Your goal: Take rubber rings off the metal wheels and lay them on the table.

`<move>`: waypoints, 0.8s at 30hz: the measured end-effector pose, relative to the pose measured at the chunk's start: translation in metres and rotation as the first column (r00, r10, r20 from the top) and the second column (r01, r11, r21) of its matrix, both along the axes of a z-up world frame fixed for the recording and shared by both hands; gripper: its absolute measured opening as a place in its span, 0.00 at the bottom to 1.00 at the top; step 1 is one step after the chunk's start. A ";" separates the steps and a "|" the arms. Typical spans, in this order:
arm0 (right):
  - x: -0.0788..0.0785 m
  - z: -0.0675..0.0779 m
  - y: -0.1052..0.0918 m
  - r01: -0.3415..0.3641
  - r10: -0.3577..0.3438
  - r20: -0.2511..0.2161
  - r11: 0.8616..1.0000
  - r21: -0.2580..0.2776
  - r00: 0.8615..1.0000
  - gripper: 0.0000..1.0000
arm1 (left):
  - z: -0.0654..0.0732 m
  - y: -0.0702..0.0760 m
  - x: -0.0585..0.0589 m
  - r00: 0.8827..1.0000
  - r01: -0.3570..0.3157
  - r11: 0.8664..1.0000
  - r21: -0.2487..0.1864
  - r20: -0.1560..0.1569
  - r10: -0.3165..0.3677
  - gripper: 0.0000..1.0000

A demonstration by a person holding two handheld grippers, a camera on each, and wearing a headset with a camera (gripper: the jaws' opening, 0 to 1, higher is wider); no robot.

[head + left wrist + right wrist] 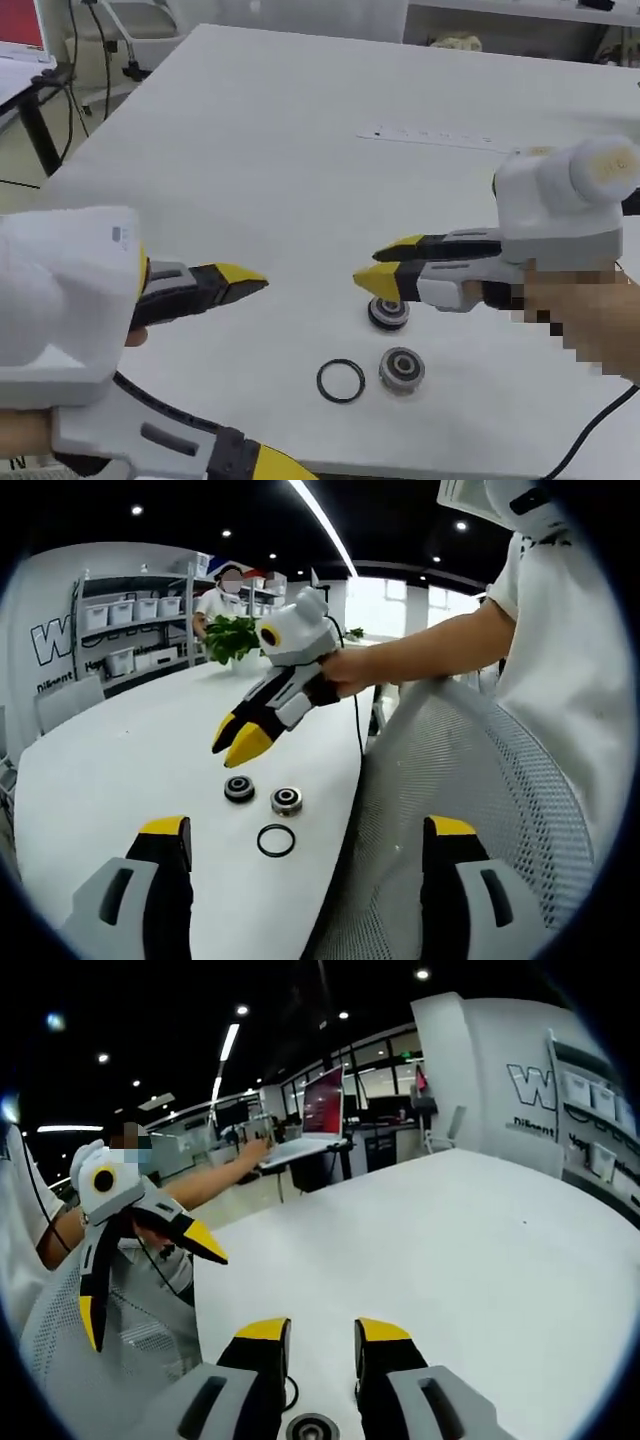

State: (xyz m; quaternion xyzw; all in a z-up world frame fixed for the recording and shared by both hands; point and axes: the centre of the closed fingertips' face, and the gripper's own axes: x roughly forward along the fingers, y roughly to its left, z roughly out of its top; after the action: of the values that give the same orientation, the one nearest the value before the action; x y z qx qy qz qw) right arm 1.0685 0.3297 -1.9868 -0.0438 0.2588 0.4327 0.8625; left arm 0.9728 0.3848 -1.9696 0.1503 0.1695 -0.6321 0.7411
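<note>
Closest to the head camera are the left tongs (285,378), at 8 o'clock of the head view. Their two yellow-tipped jaws stand very far apart and they have hold of nothing. In the left gripper view the same jaws rise at 7 and 5 o'clock, with much free space between them.

On the white worktop (300,150), toward 5 o'clock of the head view, lie the task's things. One loose rubber ring (340,381) lies flat on the worktop. Just beside it, at its 3 o'clock, lies a bare wheel (402,369) with a grey metal rim. At 12 o'clock of this bare wheel, near but not touching it, lies a second wheel (388,313), whose outer rim is black (the rubber is on it, as far as I can see).

The right tongs (367,268) reach in from 3 o'clock, and their tips are over the second wheel; the left gripper view shows them above it, with air between. Their jaws are only a little open, with a narrow gap, and nothing is between them. In the right gripper view a wheel shows at 6 o'clock, low between the jaws.
</note>
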 end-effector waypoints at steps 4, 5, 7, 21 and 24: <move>0.004 0.005 0.000 0.011 -0.010 0.011 1.000 -0.022 1.000 0.25 | 0.015 0.003 0.013 1.000 0.012 0.999 -0.039 0.011 -0.012 0.95; 0.005 0.006 -0.001 0.013 -0.012 0.015 0.999 -0.031 1.000 0.25 | 0.018 0.005 0.016 1.000 0.014 0.999 -0.047 0.008 -0.014 0.95; 0.007 0.010 -0.004 0.025 -0.024 0.024 0.999 -0.035 0.999 0.26 | 0.023 0.007 0.022 1.000 0.022 0.998 -0.050 0.016 -0.021 0.95; 0.029 0.002 -0.027 0.014 -0.008 0.080 0.997 -0.077 0.997 0.32 | 0.057 -0.010 0.067 0.986 0.059 0.998 -0.033 0.159 -0.053 0.95; 0.033 -0.003 -0.029 -0.010 0.018 0.082 0.996 -0.089 0.996 0.31 | 0.061 -0.019 0.076 0.982 0.056 0.998 -0.027 0.183 -0.050 0.91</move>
State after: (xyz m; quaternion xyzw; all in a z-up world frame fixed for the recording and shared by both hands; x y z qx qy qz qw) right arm 1.1015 0.3006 -1.9897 -0.1018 0.2415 0.4246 0.8666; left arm 1.0490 0.3663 -1.9086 0.2000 0.0871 -0.6377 0.7388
